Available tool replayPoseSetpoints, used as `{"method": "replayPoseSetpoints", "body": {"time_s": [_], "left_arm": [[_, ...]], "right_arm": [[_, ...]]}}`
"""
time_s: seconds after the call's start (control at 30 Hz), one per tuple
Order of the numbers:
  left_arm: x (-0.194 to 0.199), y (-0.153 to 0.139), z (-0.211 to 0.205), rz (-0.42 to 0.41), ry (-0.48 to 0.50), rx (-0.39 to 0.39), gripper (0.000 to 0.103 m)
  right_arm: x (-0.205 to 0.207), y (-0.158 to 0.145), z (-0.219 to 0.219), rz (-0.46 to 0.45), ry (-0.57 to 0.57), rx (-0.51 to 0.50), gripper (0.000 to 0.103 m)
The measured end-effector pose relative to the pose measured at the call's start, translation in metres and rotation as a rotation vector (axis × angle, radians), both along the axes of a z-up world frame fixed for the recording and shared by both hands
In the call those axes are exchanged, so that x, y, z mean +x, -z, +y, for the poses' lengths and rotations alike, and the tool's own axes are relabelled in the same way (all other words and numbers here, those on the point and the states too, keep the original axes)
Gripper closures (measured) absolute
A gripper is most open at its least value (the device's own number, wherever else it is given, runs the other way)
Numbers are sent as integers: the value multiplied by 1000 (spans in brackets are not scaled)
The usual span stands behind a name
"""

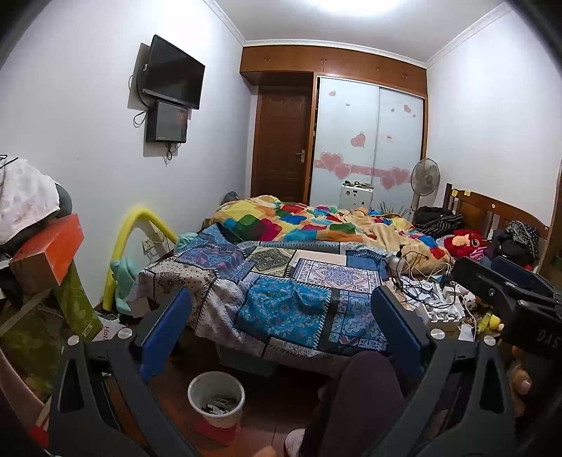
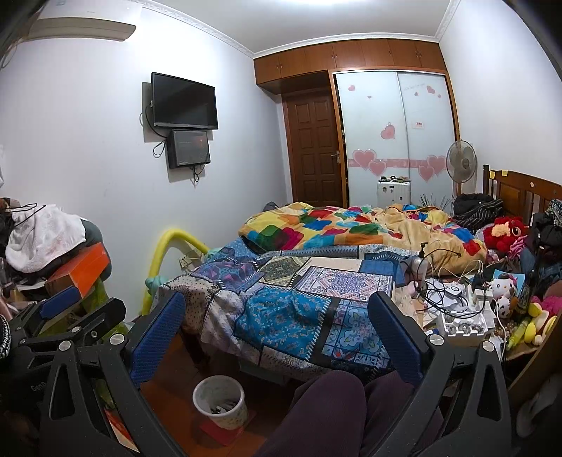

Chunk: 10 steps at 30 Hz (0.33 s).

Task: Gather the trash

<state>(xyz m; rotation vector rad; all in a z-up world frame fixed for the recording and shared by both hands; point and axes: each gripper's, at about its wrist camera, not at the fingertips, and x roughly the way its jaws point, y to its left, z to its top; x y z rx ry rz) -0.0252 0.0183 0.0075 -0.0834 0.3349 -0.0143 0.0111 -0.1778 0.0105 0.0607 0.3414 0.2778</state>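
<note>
Bedroom floor at the bed's [image 1: 281,281] foot corner carries a wastebasket [image 1: 216,397]. Left gripper [image 1: 281,330] and right gripper [image 2: 277,334] spread empty; only the right view shows the air conditioner [image 2: 80,30].

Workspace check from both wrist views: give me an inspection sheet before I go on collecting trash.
Surface: bed under patchwork cover, quilt bunched behind.
Job's things: waste bin on floor at bed's foot, scraps inside.
Clutter: toys, boxes, bottles on bedside table.
Grippers: left gripper and right gripper open, empty, raised.
Cables: tangled wires on that table.
Surroundings: wall TV, door, wardrobe, standing fan.
</note>
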Motion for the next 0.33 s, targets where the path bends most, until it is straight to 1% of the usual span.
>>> {"method": "replayPoseSetpoints", "body": {"time_s": [0.33], "left_arm": [[2, 1, -3, 7, 8, -2, 1]], "right_arm": [[-2, 4, 3, 8, 0, 1, 0]]}}
